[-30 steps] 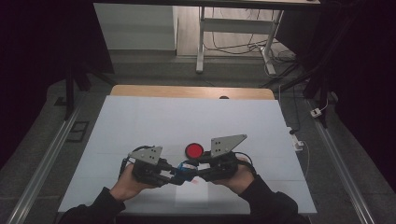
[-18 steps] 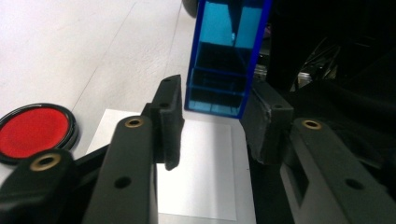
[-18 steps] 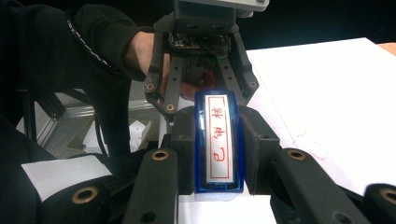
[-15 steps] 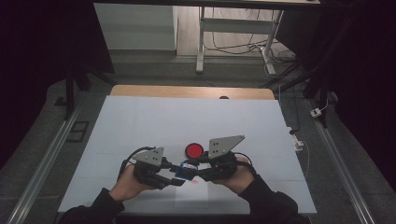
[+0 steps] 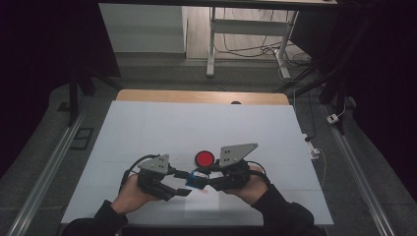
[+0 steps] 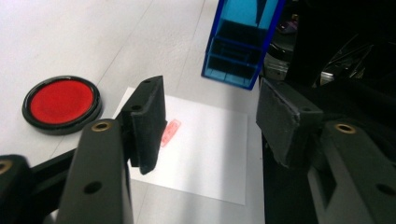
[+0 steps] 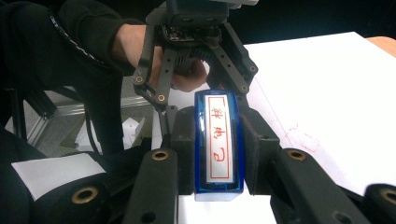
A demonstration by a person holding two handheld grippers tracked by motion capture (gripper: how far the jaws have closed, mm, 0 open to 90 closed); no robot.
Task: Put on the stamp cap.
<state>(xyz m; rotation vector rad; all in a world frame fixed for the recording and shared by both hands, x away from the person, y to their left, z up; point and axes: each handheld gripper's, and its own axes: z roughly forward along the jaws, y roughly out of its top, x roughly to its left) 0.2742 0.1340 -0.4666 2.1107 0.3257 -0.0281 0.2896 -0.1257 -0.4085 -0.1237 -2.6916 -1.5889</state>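
Ink [image 6: 60, 100] fills the round red pad; right hand-held gripper [image 7: 217, 154] clamps a blue stamp [image 7: 218, 142], left hand-held gripper [image 6: 210, 121] gapes.

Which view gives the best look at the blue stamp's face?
The right gripper view: the blue stamp sits clamped between its jaws, red characters facing the camera. The left gripper view shows its blue body end-on; the high view shows a small blue patch.

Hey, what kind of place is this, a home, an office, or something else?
Probably a lab or recording workspace, not a home: a white-covered table ringed by dark curtains, loose cables on the floor behind, and a person working a blue stamp with handheld grippers.
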